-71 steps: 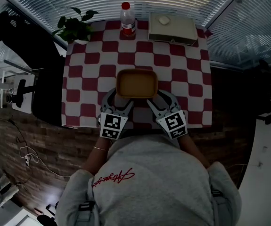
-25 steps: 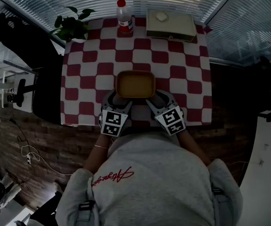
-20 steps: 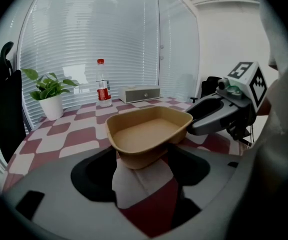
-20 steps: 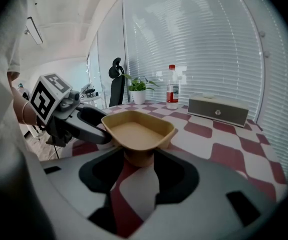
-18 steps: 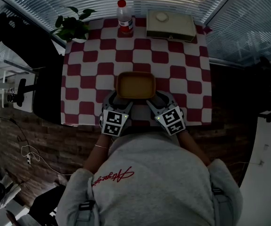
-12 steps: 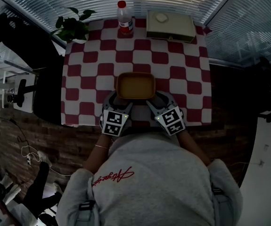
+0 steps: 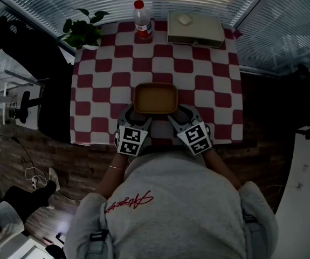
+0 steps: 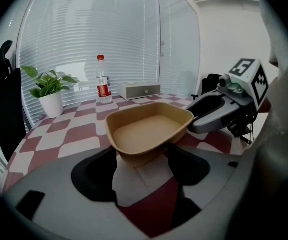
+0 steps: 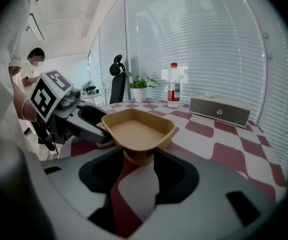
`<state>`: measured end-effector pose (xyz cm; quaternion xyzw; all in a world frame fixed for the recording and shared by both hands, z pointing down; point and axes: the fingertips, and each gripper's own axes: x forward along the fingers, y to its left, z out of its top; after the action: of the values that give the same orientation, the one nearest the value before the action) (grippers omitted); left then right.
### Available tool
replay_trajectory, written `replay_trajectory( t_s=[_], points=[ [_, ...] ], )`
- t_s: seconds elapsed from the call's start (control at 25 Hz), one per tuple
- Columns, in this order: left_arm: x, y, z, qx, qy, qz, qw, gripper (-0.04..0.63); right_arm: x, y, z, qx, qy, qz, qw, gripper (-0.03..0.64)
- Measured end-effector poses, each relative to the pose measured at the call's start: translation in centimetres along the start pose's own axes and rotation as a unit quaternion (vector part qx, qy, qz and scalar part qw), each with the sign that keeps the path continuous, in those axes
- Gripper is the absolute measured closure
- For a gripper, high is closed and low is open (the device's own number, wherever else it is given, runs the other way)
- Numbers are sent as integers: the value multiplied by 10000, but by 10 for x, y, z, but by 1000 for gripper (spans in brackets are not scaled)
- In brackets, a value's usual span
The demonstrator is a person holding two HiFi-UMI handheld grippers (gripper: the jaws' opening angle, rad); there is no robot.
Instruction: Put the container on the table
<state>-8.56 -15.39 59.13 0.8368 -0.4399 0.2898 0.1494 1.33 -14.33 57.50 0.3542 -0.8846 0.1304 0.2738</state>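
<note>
A tan, empty, open container [image 7: 155, 98] sits at the near middle of the red-and-white checkered table [image 7: 214, 85]. My left gripper [image 7: 139, 115] is shut on its near left corner and my right gripper [image 7: 174, 116] on its near right corner. In the left gripper view the container [image 8: 149, 131] fills the gap between the jaws of the left gripper [image 8: 141, 155], and the right gripper [image 8: 219, 109] shows at its far side. The right gripper view shows the container [image 9: 136, 126] wedged between the right gripper's [image 9: 138, 159] jaws. Whether its base touches the cloth I cannot tell.
At the table's far edge stand a red-capped bottle [image 7: 142, 20], a potted plant [image 7: 84, 30] and a flat pale box [image 7: 195, 29]. A black office chair [image 7: 31, 63] is left of the table. A person [image 7: 14, 206] is on the floor at lower left.
Both grippers and the container have kept still. A person has come into the lower left of the head view and moved across the floor.
</note>
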Motion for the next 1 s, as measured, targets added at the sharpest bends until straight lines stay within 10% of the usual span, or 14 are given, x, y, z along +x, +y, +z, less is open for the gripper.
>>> replay_trajectory(
  t_s=[1.0],
  points=[
    [5,0,-6,133,209,-80,9997,269,6,2,-5,123,304,151,9993,417]
  ],
)
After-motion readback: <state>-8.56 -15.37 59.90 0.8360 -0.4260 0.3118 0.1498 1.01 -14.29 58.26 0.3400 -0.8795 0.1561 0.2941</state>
